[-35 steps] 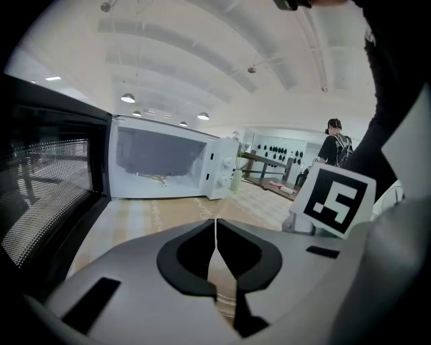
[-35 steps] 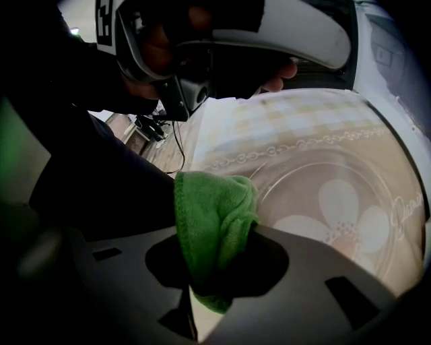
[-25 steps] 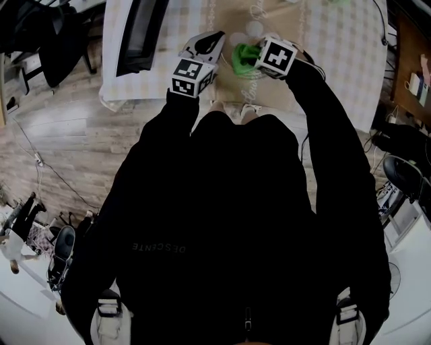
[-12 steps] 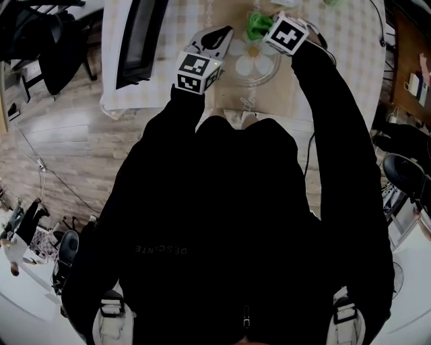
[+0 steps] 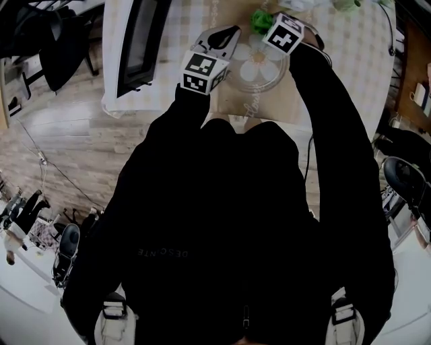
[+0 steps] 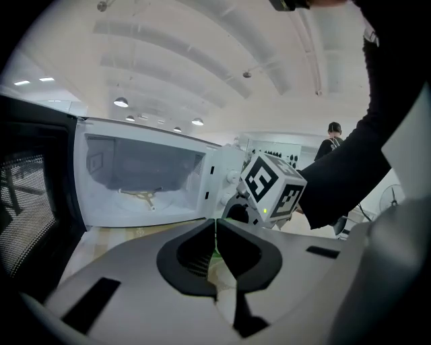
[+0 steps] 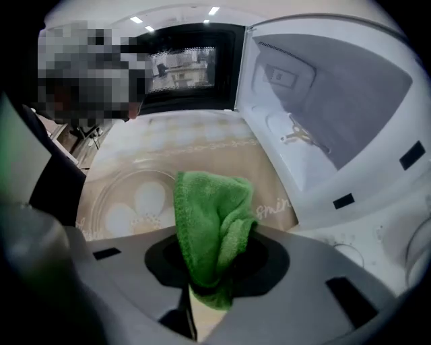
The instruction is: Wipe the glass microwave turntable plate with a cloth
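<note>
The glass turntable plate (image 5: 250,73) lies on a beige mat with a daisy print, in front of the open microwave; the right gripper view shows the plate (image 7: 124,195) low at the left. My right gripper (image 5: 268,25) is shut on a bunched green cloth (image 7: 210,222), which hangs at the plate's far rim, seen as a green lump (image 5: 260,19) in the head view. My left gripper (image 5: 231,34) sits at the plate's left rim. Its jaws (image 6: 215,230) meet, and nothing shows between them. The right gripper's marker cube (image 6: 273,192) is close ahead of it.
The white microwave cavity (image 6: 138,178) stands open with its bare roller hub (image 7: 300,137) inside, and the dark door (image 5: 138,40) swings out to the left. The beige mat (image 5: 259,104) rests on a checked tablecloth (image 5: 343,54). Chairs and cables lie on the floor around.
My right gripper has carried the green cloth from the plate's near left side up to its far rim. The left gripper has stayed by the plate's left rim.
</note>
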A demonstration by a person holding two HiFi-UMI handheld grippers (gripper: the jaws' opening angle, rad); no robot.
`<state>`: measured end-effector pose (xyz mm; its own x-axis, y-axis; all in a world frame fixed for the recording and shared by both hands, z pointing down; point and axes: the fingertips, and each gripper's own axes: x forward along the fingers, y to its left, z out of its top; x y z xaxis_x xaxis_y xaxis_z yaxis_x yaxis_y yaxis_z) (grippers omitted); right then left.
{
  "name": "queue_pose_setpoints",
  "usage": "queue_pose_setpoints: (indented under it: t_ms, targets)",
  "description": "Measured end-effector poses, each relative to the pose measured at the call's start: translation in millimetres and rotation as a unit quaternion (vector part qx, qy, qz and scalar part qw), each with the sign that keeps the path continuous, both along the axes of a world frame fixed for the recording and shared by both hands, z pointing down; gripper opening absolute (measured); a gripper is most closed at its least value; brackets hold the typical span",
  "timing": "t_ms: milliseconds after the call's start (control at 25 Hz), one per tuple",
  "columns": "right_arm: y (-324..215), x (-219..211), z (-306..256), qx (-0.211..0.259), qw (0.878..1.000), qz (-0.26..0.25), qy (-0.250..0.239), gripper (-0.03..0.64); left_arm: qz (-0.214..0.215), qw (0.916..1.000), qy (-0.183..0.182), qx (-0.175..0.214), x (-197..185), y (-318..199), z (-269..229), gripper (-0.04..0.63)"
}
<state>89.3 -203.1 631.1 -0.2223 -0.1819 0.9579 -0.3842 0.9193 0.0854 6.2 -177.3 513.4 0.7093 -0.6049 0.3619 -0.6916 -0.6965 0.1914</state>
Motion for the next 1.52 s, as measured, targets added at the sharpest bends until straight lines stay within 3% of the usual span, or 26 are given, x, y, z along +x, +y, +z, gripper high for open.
queue_pose_setpoints:
  t_ms: [320,840,1520]
  targets:
    - [21.8,-12.1,26.9,-0.019,0.998,-0.051,0.024,0.110,-0.005,0.9998,-0.004,-0.018,-7.2,1.5,14.8,0.023]
    - [81.3,-15.2,27.0,-0.096,0.994,-0.044,0.011,0.110,-0.007,0.9996,-0.002,-0.027,-5.2,16.2,20.4,0.023]
    - [165.5,-33.8,27.9,-0.130,0.989,-0.072,-0.012,0.110,0.023,0.9988,-0.019,-0.039,-0.7,68.9,34.1,0.023]
